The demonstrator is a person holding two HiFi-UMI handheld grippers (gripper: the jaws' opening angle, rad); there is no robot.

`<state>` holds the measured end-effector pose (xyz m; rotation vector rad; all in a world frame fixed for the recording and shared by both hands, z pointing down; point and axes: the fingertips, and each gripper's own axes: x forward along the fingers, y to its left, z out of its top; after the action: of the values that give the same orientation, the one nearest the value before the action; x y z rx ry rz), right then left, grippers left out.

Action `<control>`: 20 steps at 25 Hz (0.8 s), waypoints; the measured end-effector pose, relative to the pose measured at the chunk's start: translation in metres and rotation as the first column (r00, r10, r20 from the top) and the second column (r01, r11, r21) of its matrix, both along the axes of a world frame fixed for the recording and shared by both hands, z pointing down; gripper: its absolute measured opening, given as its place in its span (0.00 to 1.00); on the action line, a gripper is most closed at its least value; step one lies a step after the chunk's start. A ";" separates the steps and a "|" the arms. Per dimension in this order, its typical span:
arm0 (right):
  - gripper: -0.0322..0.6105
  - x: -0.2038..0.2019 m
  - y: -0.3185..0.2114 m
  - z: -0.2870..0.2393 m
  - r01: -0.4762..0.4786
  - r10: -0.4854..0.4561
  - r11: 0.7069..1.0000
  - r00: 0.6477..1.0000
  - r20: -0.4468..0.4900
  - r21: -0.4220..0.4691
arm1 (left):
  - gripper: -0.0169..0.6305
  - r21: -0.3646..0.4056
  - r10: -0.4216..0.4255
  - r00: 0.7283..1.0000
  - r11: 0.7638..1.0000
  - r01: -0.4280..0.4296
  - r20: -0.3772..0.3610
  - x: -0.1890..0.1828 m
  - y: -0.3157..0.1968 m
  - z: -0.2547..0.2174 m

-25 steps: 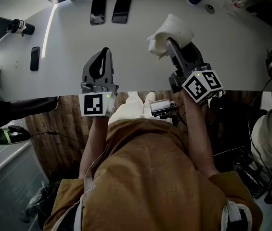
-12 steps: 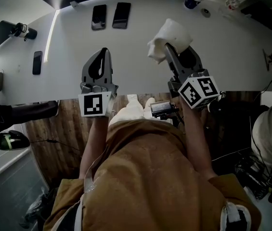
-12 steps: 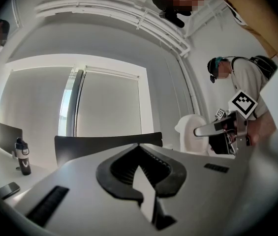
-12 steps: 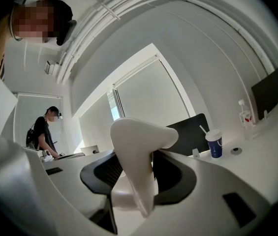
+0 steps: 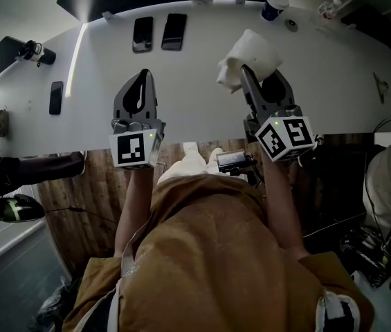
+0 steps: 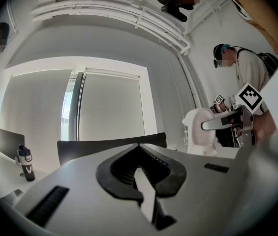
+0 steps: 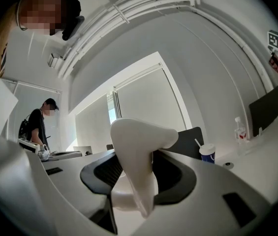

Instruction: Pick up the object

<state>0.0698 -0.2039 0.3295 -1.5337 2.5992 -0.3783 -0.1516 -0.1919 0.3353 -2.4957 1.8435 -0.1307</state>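
Clamping a white lump (image 5: 249, 55) at upper centre-right, the right gripper (image 5: 259, 76) holds it lengthwise top-to-bottom, broad end uppermost. The left gripper (image 5: 142, 79) has its jaws together. Phones (image 5: 174, 31) and a cup (image 5: 273, 4) lie beyond on the table (image 5: 202, 81).

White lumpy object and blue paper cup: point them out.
white lumpy object (image 5: 254, 50), head view, its upper body.
blue paper cup (image 5: 272, 11), head view, its side wall.

White table (image 5: 202, 106) seen from above. At 1 o'clock, the right gripper (image 5: 261, 85) clamps a white object (image 5: 250, 52). At 11 o'clock, the left gripper (image 5: 140, 78) is closed and empty. Two phones (image 5: 142, 33) lie beyond.
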 end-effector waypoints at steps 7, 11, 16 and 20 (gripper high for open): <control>0.35 0.003 0.000 -0.009 -0.017 0.019 0.998 0.999 -0.037 0.054 | 0.04 0.005 -0.008 1.000 1.000 0.008 -0.001 -0.001 -0.003 -0.006; 0.35 0.004 -0.001 -0.013 -0.015 0.018 0.998 0.999 -0.047 0.068 | 0.04 0.004 -0.010 1.000 1.000 0.010 0.002 -0.001 -0.002 -0.006; 0.35 0.006 -0.001 -0.014 -0.044 0.049 0.996 0.997 -0.066 0.076 | 0.04 0.009 -0.014 1.000 1.000 0.014 0.005 -0.004 -0.004 -0.009; 0.35 0.005 0.001 -0.017 -0.048 0.056 0.995 0.995 -0.085 0.090 | 0.04 0.015 -0.014 1.000 1.000 0.013 0.012 -0.004 -0.003 -0.012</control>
<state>0.0747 -0.2028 0.3126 -1.6197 2.5953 -0.1933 -0.1555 -0.1951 0.3229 -2.4677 1.8501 -0.1316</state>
